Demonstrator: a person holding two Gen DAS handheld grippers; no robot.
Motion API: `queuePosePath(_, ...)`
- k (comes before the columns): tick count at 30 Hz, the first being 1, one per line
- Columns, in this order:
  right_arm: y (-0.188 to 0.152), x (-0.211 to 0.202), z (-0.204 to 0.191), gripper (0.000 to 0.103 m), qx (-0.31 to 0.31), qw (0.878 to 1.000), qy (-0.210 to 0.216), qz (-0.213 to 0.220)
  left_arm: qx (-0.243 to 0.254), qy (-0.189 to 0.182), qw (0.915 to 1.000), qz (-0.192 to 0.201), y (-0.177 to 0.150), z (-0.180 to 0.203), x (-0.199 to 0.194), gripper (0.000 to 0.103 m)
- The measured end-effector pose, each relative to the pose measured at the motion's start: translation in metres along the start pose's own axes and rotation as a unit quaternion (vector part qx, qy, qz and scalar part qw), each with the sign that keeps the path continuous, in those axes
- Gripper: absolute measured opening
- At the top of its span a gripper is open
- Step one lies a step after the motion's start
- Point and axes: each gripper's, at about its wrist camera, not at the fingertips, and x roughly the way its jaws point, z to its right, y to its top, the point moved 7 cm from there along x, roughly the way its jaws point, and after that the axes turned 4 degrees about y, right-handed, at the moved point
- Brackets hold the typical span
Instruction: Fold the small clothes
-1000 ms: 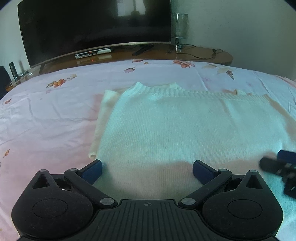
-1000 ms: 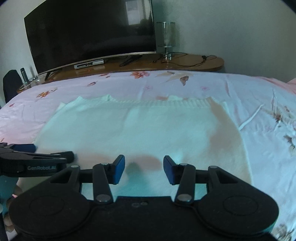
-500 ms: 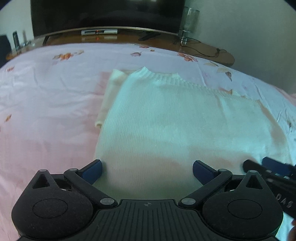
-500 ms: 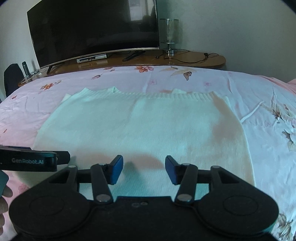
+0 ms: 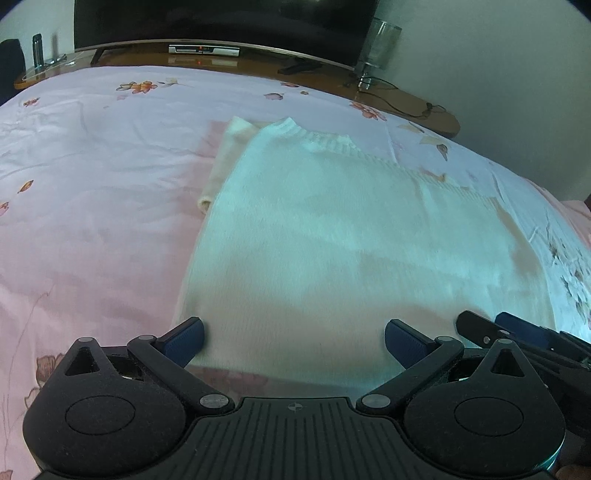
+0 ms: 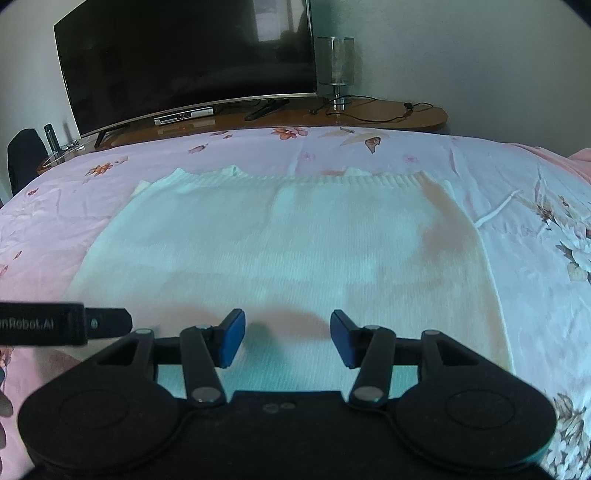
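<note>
Left tool (image 5: 293, 341) and right tool (image 6: 287, 338), jaws spread, over white sweater's (image 6: 288, 251) near edge

Left gripper (image 5: 293, 341): you have tilted it down and swung it leftward; the sweater (image 5: 332, 240) now runs off diagonally ahead of it.
Right gripper (image 6: 287, 338): you have brought it closer beside the left one, and its jaws are set slightly wider apart than a second ago.

Both wrist views sit low and close at the near hem of the flat cream knitted sweater (image 5: 343, 236) (image 6: 288, 243), facing the dark curved television (image 5: 221, 18) (image 6: 184, 62); the left view angles rightward.
</note>
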Motion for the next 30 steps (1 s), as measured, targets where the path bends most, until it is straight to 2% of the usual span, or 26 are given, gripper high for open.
queuePosePath(6, -0.003, -0.003, -0.001, 0.049, 0.004, 1.000, 0.001, 0.002, -0.019, -0.008, 0.9998, -0.001, -0.006, -0.004, -0.007, 0.103)
queuePosePath(11, -0.009, 0.003, -0.002, 0.049, -0.013, 1.000, -0.006, -0.020, -0.003, -0.001, 1.0000, 0.000, -0.010, -0.002, -0.005, 0.103)
queuePosePath(16, -0.005, -0.002, -0.002, 0.049, 0.001, 1.000, 0.001, -0.006, -0.030, -0.009, 0.9993, -0.019, -0.014, -0.004, -0.006, 0.103)
queuePosePath(20, -0.010, 0.003, -0.005, 0.050, -0.022, 1.000, -0.006, -0.021, -0.027, -0.002, 0.9994, -0.019, -0.018, -0.004, -0.004, 0.103)
queuePosePath(23, -0.007, -0.002, -0.003, 0.050, 0.000, 1.000, 0.004, -0.012, -0.032, -0.003, 0.9993, -0.020, -0.018, -0.004, -0.004, 0.103)
queuePosePath(26, -0.005, -0.006, -0.002, 0.050, 0.003, 1.000, 0.008, -0.008, -0.060, -0.015, 0.9979, -0.018, -0.017, -0.009, -0.005, 0.103)
queuePosePath(30, -0.006, -0.007, -0.002, 0.050, 0.004, 1.000, 0.009, -0.006, -0.126, -0.046, 0.9909, -0.002, -0.015, -0.020, -0.005, 0.103)
